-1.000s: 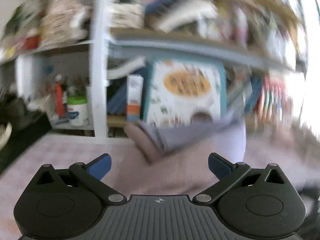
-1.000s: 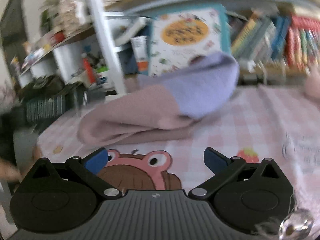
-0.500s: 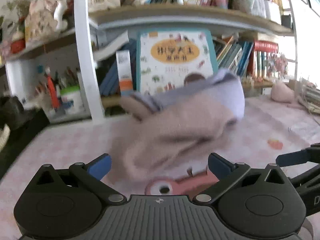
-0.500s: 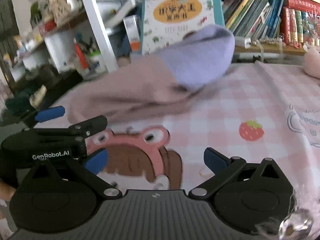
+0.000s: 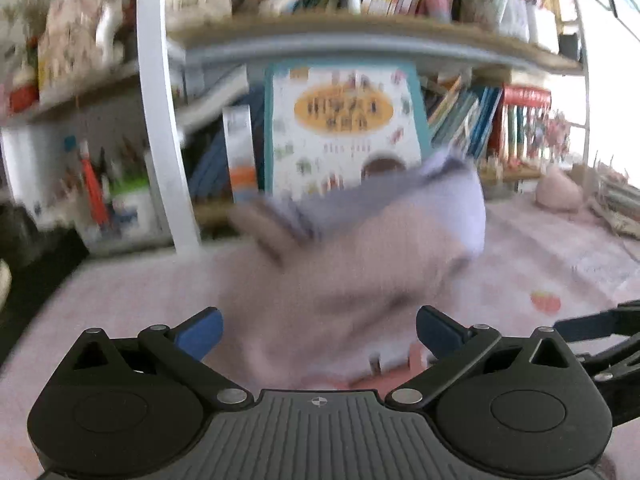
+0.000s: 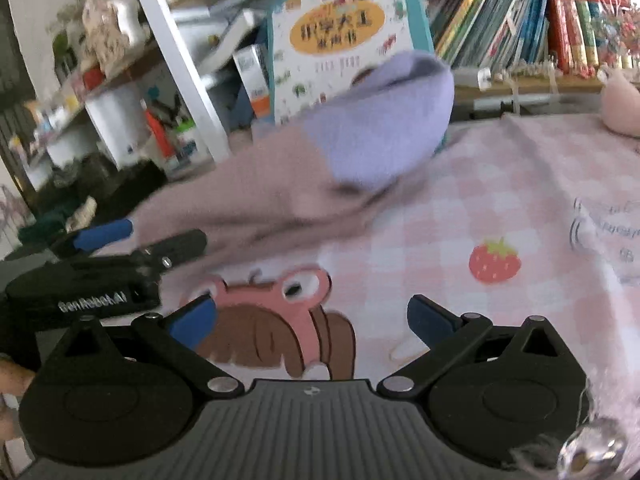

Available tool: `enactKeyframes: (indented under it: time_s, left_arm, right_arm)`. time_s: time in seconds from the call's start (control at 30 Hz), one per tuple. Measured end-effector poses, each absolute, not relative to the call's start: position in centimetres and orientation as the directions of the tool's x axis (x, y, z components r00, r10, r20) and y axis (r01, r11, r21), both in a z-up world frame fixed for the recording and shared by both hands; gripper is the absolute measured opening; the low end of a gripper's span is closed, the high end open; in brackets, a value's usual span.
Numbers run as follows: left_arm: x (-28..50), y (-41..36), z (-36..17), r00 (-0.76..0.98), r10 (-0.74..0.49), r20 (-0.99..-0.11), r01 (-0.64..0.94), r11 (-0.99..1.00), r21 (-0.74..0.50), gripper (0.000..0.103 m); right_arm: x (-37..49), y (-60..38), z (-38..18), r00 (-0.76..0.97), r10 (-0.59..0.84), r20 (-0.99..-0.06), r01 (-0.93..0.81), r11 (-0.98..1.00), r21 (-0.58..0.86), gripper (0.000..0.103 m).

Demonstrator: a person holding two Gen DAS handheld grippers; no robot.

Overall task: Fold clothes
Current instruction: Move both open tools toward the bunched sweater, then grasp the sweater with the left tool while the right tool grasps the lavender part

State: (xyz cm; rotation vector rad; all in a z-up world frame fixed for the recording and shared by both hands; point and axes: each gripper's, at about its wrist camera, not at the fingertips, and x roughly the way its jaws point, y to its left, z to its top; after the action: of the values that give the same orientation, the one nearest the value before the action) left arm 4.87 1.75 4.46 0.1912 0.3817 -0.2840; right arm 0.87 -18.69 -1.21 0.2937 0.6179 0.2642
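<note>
Both grippers hang with their jaws spread wide and nothing between them. The garment (image 6: pixel 280 196), a soft pinkish-mauve thing with a lilac end, lies in a folded bundle on the pink checked tablecloth (image 6: pixel 500 184), well toward the back, just in front of the bookshelf (image 6: pixel 500 40) where a big picture book (image 6: pixel 340 32) stands upright behind it. Seen over the right gripper (image 6: pixel 312 322), the bundle's long axis runs on a slant, from the low mauve end at the near left up to the rounded lilac end at the far right, with a stretch of bare cloth and a printed cartoon face (image 6: pixel 280 312) lying between the jaws and the fabric. The left gripper (image 5: pixel 318 328) stands closer: in its own blurred view the mauve bulk fills the space straight ahead of its fingers, and from the right side it shows just beside the garment's near-left end. So I would judge the left hand nearer to that low end, while the right would have to reach forward and across to get at the lilac end. Whether another fold is wanted I cannot tell from the bundle's shape.
</note>
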Motion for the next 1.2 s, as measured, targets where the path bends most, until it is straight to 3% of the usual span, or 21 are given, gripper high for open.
enactKeyframes:
  time_s: [0.23, 0.33, 0.5, 0.57, 0.77, 0.87, 0.9, 0.93, 0.97, 1.0, 1.13, 1.2]
  left_arm:
    - [4.0, -0.2, 10.8, 0.915, -0.265, -0.303, 0.345, 0.905, 0.25, 0.103]
    - [4.8, -0.6, 11.4, 0.912, -0.249, -0.325, 0.342, 0.9, 0.271, 0.103]
    - [7.6, -0.5, 7.5, 0.893, -0.142, -0.428, 0.309, 0.883, 0.353, 0.103]
    - [8.5, -0.4, 5.1, 0.892, -0.082, -0.445, 0.286, 0.865, 0.413, 0.103]
    - [9.9, -0.4, 1.2, 0.887, -0.066, -0.457, 0.291, 0.849, 0.442, 0.103]
    - [10.4, 0.1, 1.5, 0.88, -0.082, -0.468, 0.294, 0.868, 0.4, 0.081]
    - [9.9, 0.5, 2.7, 0.878, -0.12, -0.464, 0.31, 0.88, 0.359, 0.054]
    - [9.4, 1.0, 3.9, 0.875, -0.158, -0.458, 0.327, 0.89, 0.317, 0.036]
    - [8.9, 1.4, 5.0, 0.871, -0.196, -0.451, 0.345, 0.897, 0.275, 0.031]
    - [8.4, 1.8, 6.2, 0.866, -0.233, -0.442, 0.362, 0.903, 0.233, 0.018]
    - [6.5, 3.5, 10.8, 0.842, -0.375, -0.388, 0.43, 0.9, 0.063, 0.016]
    - [5.5, 4.4, 13.1, 0.826, -0.441, -0.352, 0.464, 0.885, -0.021, 0.016]
  right_arm:
    - [0.4, -19.1, 1.8, 0.819, 0.309, -0.484, -0.168, 0.935, 0.312, 0.103]
    - [1.0, -19.5, 2.2, 0.834, 0.24, -0.497, -0.133, 0.961, 0.243, 0.103]
    - [4.3, -21.1, 2.7, 0.826, 0.179, -0.534, -0.107, 0.981, 0.164, 0.103]
    - [6.1, -21.9, 3.0, 0.814, 0.178, -0.553, -0.099, 0.98, 0.17, 0.103]
    - [9.6, -23.1, 2.5, 0.765, 0.214, -0.608, -0.112, 0.973, 0.202, 0.102]
    - [9.0, -22.2, 1.8, 0.752, 0.215, -0.623, -0.205, 0.975, 0.089, 0.102]
    - [8.3, -21.9, 1.6, 0.76, 0.208, -0.616, -0.239, 0.971, 0.033, 0.102]
    - [7.7, -21.5, 1.5, 0.767, 0.201, -0.609, -0.271, 0.962, -0.023, 0.101]
    - [7.0, -21.2, 1.3, 0.775, 0.194, -0.602, -0.301, 0.95, -0.08, 0.101]
    - [6.4, -20.9, 1.2, 0.783, 0.189, -0.593, -0.329, 0.934, -0.137, 0.101]
    - [3.8, -19.5, 0.6, 0.814, 0.176, -0.553, -0.419, 0.837, -0.351, 0.101]
    - [2.9, -19.4, 1.0, 0.84, 0.197, -0.506, -0.427, 0.816, -0.391, 0.101]
